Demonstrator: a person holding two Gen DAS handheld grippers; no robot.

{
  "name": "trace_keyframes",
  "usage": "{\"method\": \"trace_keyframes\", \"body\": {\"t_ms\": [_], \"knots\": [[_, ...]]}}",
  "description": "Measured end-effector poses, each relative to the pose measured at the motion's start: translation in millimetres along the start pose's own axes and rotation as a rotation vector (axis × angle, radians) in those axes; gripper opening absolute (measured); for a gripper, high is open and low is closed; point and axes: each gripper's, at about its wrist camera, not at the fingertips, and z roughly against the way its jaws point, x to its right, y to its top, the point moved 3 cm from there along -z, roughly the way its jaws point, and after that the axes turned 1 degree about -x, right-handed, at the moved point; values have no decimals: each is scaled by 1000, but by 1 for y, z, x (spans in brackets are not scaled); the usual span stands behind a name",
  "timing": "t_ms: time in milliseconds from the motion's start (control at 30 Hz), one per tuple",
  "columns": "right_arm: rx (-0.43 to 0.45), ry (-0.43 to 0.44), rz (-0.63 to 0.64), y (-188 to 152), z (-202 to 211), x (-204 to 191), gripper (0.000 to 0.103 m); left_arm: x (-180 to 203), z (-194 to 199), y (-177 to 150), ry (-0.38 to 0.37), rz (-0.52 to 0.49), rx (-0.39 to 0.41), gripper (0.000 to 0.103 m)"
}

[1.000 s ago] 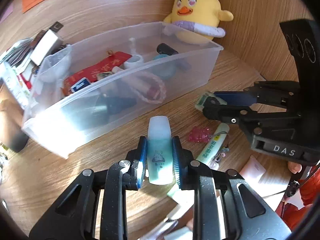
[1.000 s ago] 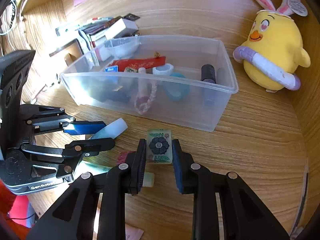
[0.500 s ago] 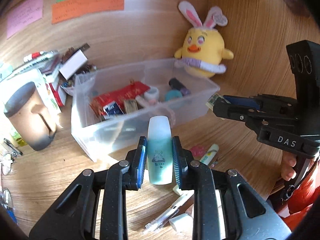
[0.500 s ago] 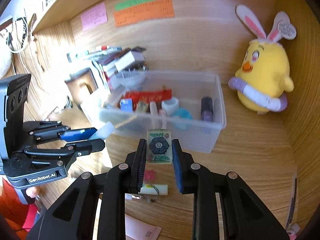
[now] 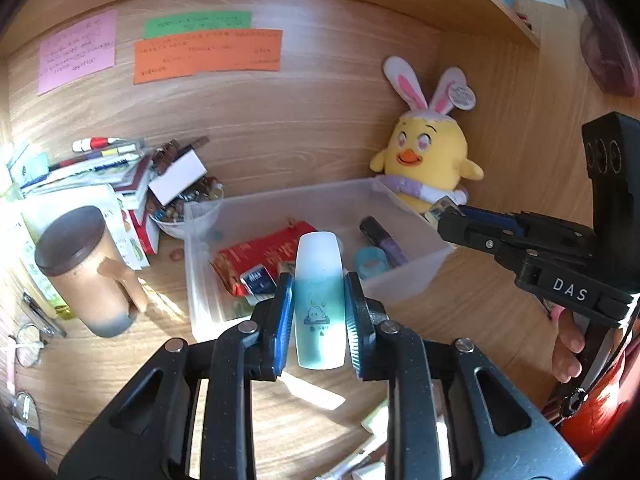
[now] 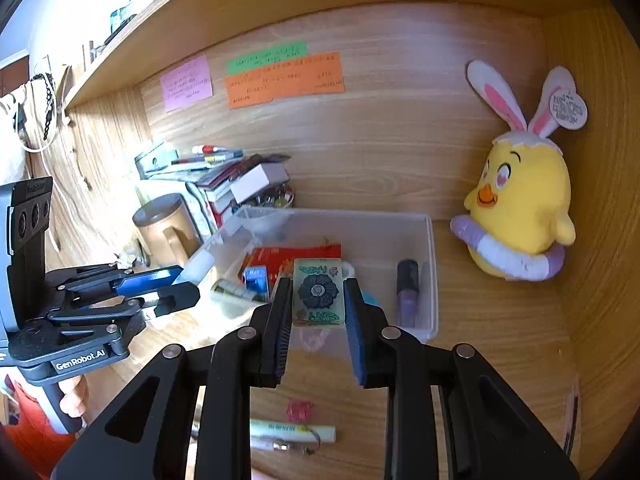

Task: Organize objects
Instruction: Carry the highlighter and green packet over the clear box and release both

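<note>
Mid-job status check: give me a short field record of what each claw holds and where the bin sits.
left claw: shut on teal-and-white tube
right claw: shut on flower-print card
clear bin: on the desk, ahead of both claws, already holding items
left on desk: pale green tube, pink charm
beside bin: yellow chick plush, brown mug

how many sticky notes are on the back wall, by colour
pink note: 1
green note: 1
orange note: 1
total: 3
</note>
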Motion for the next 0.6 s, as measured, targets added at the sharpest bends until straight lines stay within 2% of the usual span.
{"method": "trace_keyframes", "body": {"t_ms": [333, 600], "knots": [[10, -13, 13, 23, -19, 1, 22, -16, -15, 18, 29, 38, 6, 24], [-46, -11, 36, 25, -49, -2, 23, -29, -36, 24, 45, 71, -33, 24]]}}
